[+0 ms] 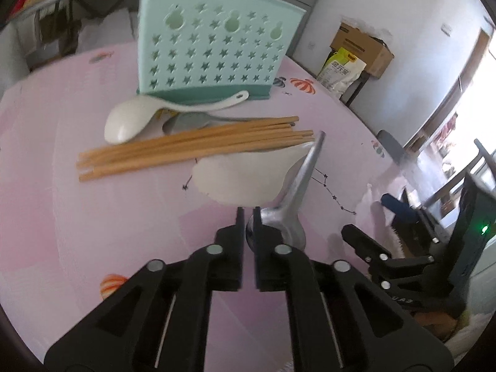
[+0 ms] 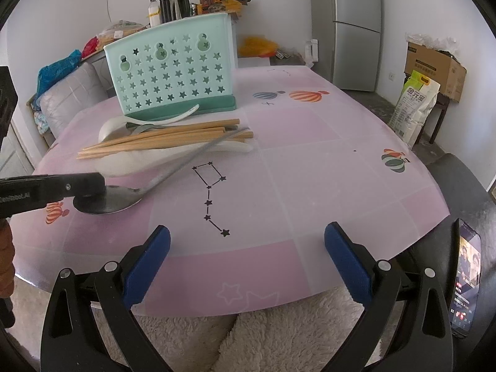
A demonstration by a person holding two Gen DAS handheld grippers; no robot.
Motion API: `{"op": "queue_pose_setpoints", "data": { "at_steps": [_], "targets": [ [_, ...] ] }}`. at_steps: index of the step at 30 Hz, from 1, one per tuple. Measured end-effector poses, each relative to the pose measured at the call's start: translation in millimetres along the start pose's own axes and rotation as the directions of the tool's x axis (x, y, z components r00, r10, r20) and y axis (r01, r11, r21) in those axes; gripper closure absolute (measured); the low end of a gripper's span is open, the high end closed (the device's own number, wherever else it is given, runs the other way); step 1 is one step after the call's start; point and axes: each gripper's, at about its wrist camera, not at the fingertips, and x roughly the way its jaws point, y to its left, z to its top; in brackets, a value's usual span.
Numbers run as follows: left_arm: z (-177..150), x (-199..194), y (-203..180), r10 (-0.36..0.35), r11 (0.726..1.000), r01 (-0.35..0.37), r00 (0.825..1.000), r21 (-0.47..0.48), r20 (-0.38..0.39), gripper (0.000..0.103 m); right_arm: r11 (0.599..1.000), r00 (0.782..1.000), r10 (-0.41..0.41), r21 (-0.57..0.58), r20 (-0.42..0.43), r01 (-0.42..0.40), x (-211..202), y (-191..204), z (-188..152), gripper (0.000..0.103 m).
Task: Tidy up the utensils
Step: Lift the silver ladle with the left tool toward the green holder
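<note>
Black fingers of the left gripper (image 1: 248,217) fill the bottom of the left wrist view, nearly together & pinching the bowl rim of a metal spoon (image 1: 297,192); bowl sits at the tips, handle angles up-right over a white ladle (image 1: 245,179). Right wrist view shows the same grip side-on: left gripper (image 2: 93,187) enters from the left edge, spoon bowl (image 2: 108,201) low over the pink tablecloth (image 2: 310,186), handle slanting up toward the chopsticks. Can't tell from either view if the bowl touches the cloth.

Right gripper (image 2: 248,248) w/ blue pads stands wide apart at the near table edge, nothing between them. Left view catches only part of it at right, low.

Mint utensil holder (image 2: 173,71) w/ star cut-outs stands upright at the far side of the table. Its inside isn't visible from either cam, so contents unknown. All utensils seen lie outside it: wooden chopsticks (image 1: 192,145) in a loose bundle, white spoon (image 1: 130,121) just in front of the holder base, a grey utensil (image 1: 186,122) mostly hidden between spoon & chopsticks.

Only the right view shows the fridge (image 2: 356,28), a phone (image 2: 468,276) w/ lit screen at far right, fluffy white fabric (image 2: 279,334) below the table edge. Ladle handle partly covered by chopsticks.
</note>
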Motion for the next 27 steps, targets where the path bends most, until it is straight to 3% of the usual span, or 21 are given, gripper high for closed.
{"op": "queue_pose_setpoints", "data": {
  "at_steps": [2, 3, 9, 13, 17, 21, 27],
  "targets": [
    [-1, -4, 8, -0.025, 0.997, 0.025, 1.0, -0.068, -0.005, 0.08, 1.0, 1.0, 0.0, 0.0, 0.0, 0.0, 0, 0, 0, 0.006],
    [-1, -7, 14, -0.048, 0.992, 0.048, 0.999, -0.114, -0.004, 0.079, 1.0, 1.0, 0.0, 0.0, 0.0, 0.0, 0, 0, 0, 0.006],
    [-15, -15, 32, -0.153, 0.951, 0.136, 0.987, -0.277, -0.039, 0.079, 1.0, 1.0, 0.001, 0.002, 0.002, -0.001, 0, -1, 0, 0.006],
    [-28, -8, 34, -0.264, 0.899, 0.222, 0.962, -0.377, -0.063, 0.079, 1.0, 1.0, 0.001, 0.002, 0.001, -0.001, 0, -1, 0, 0.006],
    [-33, 4, 36, -0.323, 0.853, 0.263, 0.945, -0.451, -0.06, 0.079, 1.0, 1.0, 0.001, -0.001, 0.001, -0.001, 0, -1, 0, 0.006],
    [-31, 11, 41, -0.353, 0.81, 0.289, 0.935, -0.51, -0.031, 0.079, 1.0, 1.0, 0.001, 0.001, 0.002, -0.001, 0, 0, -1, 0.006],
    [-25, 22, 37, -0.367, 0.791, 0.303, 0.93, -0.531, -0.016, 0.085, 1.0, 1.0, 0.002, 0.001, 0.002, -0.002, 0, 0, -1, 0.006]
  ]
}}
